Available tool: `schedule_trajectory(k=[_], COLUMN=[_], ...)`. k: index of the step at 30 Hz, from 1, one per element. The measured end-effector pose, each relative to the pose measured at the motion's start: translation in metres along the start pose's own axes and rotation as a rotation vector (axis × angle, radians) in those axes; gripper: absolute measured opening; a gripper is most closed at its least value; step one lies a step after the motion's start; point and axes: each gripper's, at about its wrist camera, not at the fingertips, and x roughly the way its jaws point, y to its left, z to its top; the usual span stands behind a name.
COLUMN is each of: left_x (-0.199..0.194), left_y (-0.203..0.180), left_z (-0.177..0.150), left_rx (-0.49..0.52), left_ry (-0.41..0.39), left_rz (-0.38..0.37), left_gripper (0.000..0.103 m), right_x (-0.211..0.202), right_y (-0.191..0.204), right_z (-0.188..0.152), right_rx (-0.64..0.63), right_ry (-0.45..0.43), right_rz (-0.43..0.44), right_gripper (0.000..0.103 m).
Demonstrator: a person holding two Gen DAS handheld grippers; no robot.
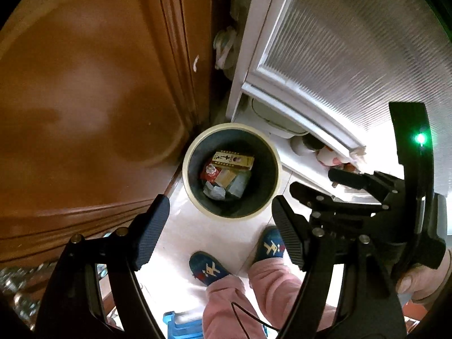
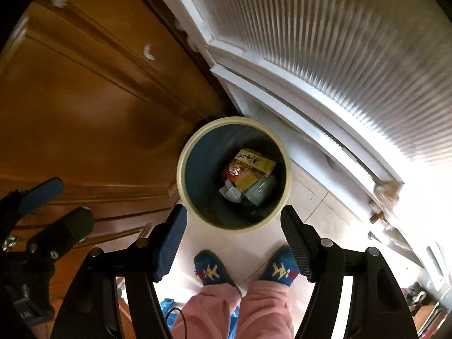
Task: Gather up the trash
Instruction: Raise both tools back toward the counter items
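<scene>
**Both grippers empty above the bin**

We hold our left gripper [image 1: 220,220] wide apart, empty. Centre, the trash bin [image 2: 182,175] stands in the corner, boxes and wrappers [image 2: 248,175] inside. Our right gripper [image 2: 234,234] gapes too, gripping nothing.

I hold my left black two-finger gripper with textured pads [image 1: 220,226] pointing steeply downward, jaws spread wide, nothing between them. My right black two-finger gripper with ribbed pads [image 2: 234,243] points the same way, jaws likewise apart and empty. The two grippers hang side by side. My right hand [image 1: 423,279] grips its handle.
</scene>
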Motion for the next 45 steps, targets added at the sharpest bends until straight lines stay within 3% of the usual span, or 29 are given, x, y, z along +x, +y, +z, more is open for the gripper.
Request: schedule_trajectory(k=[9, 17, 31, 37, 45], left_x=[-0.117, -0.238, -0.397, -0.439, -0.433], left_y=[-0.019, -0.028, -0.064, -0.08, -0.055], left_z=[0.007, 0.025, 0.07, 0.108, 0.195], left_rx=[0.006, -0.01, 0.043, 0.076, 0.065], left_ry=[-0.096, -0.219, -0.484, -0.537, -0.526], left_rz=[-0.024, -0.052, -0.024, -0.019, -0.094], left_gripper=[0.072, 0.072, 0.072, 0.072, 0.072], right_x=[-0.109, -0.242, -0.419, -0.477, -0.517], right_y=[0.034, 0.06, 0.035, 0.018, 0.008], right_z=[-0.017, -0.02, 0.004, 0.04, 0.125], right_rx=[-0.067, -0.17, -0.171, -0.164, -0.148], right_ry=[-0.054, -0.193, -0.49, -0.576, -0.672], right_rz=[0.042, 0.071, 0.073, 0.08, 0.017], right_gripper=[0.07, 0.07, 0.072, 0.077, 0.081])
